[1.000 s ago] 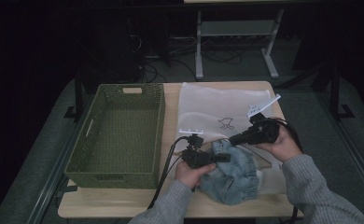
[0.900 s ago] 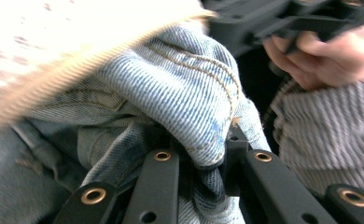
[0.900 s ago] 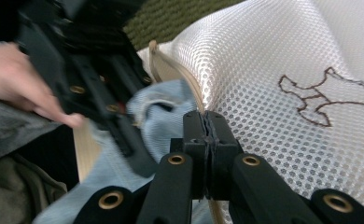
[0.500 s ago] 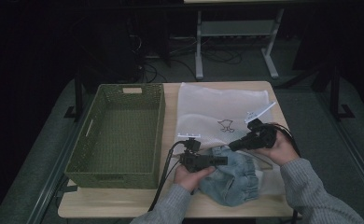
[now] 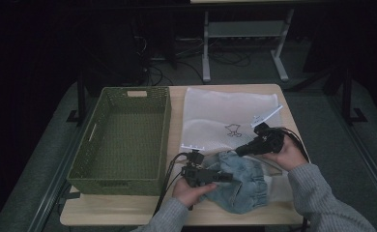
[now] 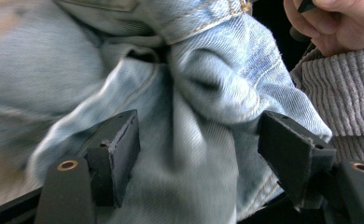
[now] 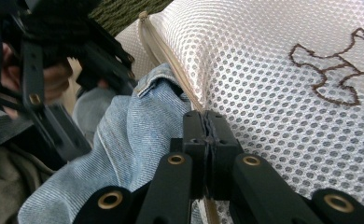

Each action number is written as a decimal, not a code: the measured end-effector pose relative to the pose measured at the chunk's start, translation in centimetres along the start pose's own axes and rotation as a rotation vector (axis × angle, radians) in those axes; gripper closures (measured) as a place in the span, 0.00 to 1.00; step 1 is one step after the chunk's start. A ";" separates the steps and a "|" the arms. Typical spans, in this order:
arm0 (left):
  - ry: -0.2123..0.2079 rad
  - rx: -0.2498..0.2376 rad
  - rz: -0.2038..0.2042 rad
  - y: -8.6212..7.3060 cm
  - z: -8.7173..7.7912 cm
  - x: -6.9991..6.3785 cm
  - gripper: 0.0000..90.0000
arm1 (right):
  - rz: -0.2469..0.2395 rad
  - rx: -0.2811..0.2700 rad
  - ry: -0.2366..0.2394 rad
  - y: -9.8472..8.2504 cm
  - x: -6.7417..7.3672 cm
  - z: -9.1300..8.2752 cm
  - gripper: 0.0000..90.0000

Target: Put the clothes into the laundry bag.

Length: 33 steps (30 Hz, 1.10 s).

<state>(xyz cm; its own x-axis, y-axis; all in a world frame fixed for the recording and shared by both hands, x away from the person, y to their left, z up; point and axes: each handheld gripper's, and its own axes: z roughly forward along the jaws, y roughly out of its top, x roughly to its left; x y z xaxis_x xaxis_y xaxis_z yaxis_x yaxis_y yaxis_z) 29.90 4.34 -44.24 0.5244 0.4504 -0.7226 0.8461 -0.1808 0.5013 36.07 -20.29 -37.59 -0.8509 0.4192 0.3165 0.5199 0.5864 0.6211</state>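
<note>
A wooden desk (image 5: pixel 128 212) is seen from above. A green woven basket (image 5: pixel 123 133) sits on its left half, and a white mesh laundry bag (image 5: pixel 225 116) with a small brown embroidered figure (image 5: pixel 232 129) lies flat to the right of it. A bundle of light blue denim (image 5: pixel 242 181) is bunched at the near edge of the bag, partly inside its opening.

The left claw (image 5: pixel 220 177) is held over the denim with its jaws spread wide; in the left gripper view a fold of denim (image 6: pixel 208 140) is seen between them, not pinched. The right claw (image 7: pixel 207 135) is pressed closed on the bag's zippered edge (image 7: pixel 171 60), just beside the denim. Grey sleeves (image 5: pixel 322 203) are seen at the bottom.
</note>
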 end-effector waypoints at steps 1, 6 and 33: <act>0.010 -0.002 0.009 0.0 0.3 0.0 0.41 | -0.004 0.005 0.000 0.0 0.0 0.2 0.98; 0.088 -0.020 0.114 -0.2 1.6 -0.7 0.80 | -0.010 0.012 0.004 0.0 0.0 0.6 0.98; 0.028 -0.195 0.059 1.9 0.6 -1.6 0.92 | -0.051 -0.065 -0.005 0.6 1.2 -2.2 0.98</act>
<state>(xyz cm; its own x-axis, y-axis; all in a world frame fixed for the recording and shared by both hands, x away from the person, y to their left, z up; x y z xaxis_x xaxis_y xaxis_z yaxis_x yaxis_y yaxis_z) 30.76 2.72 -42.44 0.5678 0.4683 -0.6770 0.7781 -0.0367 0.6271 35.21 -20.94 -35.24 -0.8757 0.3936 0.2797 0.4698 0.5606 0.6819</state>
